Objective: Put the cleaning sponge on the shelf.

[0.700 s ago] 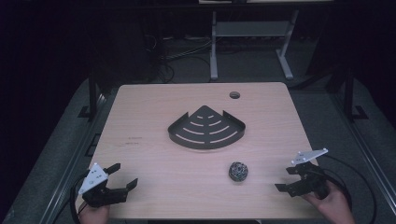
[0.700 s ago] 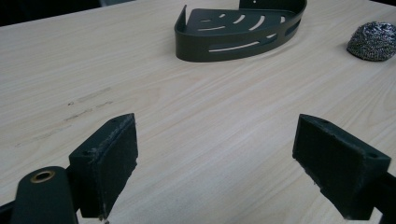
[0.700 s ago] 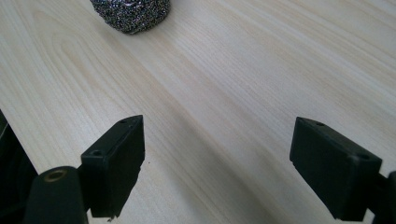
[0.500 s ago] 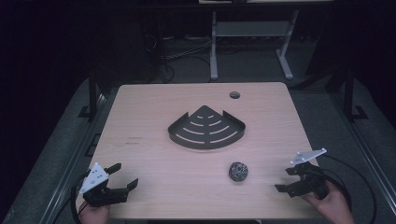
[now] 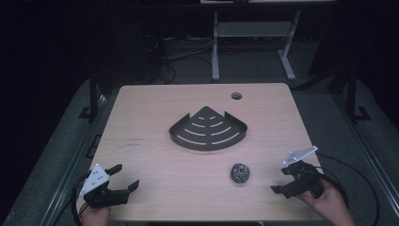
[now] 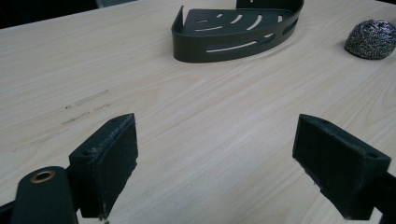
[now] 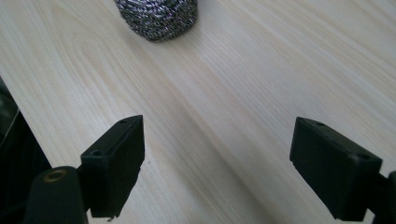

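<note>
A dark, quarter-round corner basket [image 5: 207, 129] with slotted floor sits at the middle of the wooden table [image 5: 141, 117]. A steel wool scrubber [image 5: 240, 173] lies in front of it, toward the right. My left gripper [image 5: 126, 175] is open at the near left corner, low over the wood. Along its jaws I see the basket [image 6: 233, 32] far ahead and the scrubber [image 6: 371, 39] at the upper right. My right gripper [image 5: 280, 180] is open at the near right edge and points toward the scrubber [image 7: 156, 16], which lies well ahead of its pads. Nothing is between either pair of jaws.
A round cable hole [image 5: 236, 95] is near the table's far right edge. Beyond the table, a grey desk frame [image 5: 249, 33] and cables lie on the dark floor. Bare wood stretches between the two grippers.
</note>
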### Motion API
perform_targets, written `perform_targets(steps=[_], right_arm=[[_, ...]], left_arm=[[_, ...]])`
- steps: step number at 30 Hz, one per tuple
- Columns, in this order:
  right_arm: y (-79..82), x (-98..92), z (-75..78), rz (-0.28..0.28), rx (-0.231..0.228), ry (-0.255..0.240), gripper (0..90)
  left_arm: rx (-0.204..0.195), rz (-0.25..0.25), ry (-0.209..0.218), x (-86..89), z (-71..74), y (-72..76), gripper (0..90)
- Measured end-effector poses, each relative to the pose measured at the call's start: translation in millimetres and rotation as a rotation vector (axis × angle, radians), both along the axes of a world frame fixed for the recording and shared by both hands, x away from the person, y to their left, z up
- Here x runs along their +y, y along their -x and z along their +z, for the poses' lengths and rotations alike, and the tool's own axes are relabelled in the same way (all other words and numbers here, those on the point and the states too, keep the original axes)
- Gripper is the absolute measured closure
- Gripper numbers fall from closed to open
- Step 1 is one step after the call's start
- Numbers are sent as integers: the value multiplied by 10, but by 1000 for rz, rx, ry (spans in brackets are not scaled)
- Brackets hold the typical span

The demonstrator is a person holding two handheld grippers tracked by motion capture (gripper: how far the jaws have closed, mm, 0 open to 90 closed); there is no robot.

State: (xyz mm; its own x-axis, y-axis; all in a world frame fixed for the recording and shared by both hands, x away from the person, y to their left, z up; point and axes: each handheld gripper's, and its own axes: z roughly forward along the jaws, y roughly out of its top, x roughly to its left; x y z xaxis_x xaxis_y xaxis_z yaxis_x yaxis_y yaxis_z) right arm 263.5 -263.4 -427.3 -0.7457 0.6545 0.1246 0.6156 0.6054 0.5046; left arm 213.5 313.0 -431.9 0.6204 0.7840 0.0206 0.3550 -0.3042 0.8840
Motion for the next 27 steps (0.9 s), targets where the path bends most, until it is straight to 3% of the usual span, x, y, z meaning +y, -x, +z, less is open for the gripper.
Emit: perform_targets(steps=[27], right_arm=[[-231, 461, 162, 124, 1, 43, 168]], left_arm=[[-5, 8, 8, 45, 9, 9, 134]])
